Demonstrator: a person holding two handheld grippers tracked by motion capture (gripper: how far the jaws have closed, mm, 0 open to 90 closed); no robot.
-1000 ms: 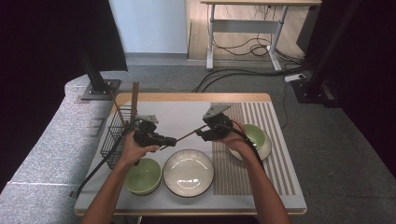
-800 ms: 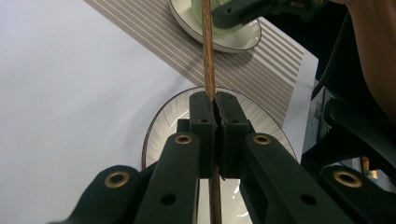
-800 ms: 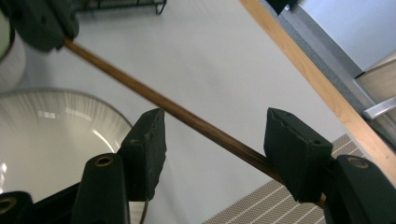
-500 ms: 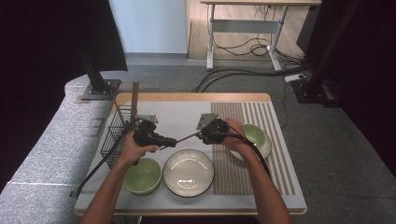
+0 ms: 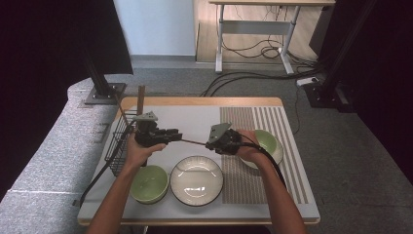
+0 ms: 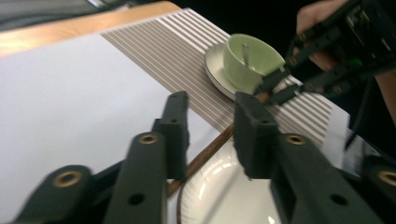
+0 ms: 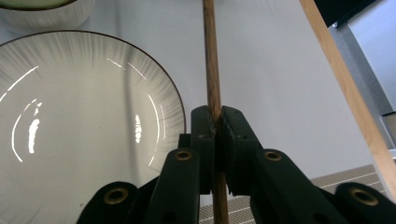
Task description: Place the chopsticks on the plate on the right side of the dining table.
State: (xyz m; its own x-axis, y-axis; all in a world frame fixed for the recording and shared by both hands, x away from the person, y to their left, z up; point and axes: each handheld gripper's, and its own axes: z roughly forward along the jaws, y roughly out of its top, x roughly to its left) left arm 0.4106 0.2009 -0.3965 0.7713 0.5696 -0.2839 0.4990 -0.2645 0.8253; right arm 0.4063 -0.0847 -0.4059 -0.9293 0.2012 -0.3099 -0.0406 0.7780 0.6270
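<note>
A thin wooden stick (image 5: pixel 195 142) spans the gap between my two grippers above the white mat. My right gripper (image 5: pixel 211 144) is shut on one end of it; in the right gripper view the stick (image 7: pixel 211 70) runs straight up from the closed jaws (image 7: pixel 215 116). My left gripper (image 5: pixel 178 134) is open. In the left gripper view the stick (image 6: pixel 205 156) passes through the gap between its jaws (image 6: pixel 212 126), and I cannot tell whether it touches them. The right gripper (image 6: pixel 275 88) shows beyond, pinching the far end.
A white ribbed plate (image 5: pixel 196 179) lies in front of the grippers, with a green bowl (image 5: pixel 148 183) to its left. A green bowl holding a spoon (image 6: pixel 250 56) sits on a saucer at the right. A black wire rack (image 5: pixel 118 141) stands at the table's left edge.
My right gripper has moved left and toward the person with the stick, closer to the left gripper. The left gripper has stayed where it was.
</note>
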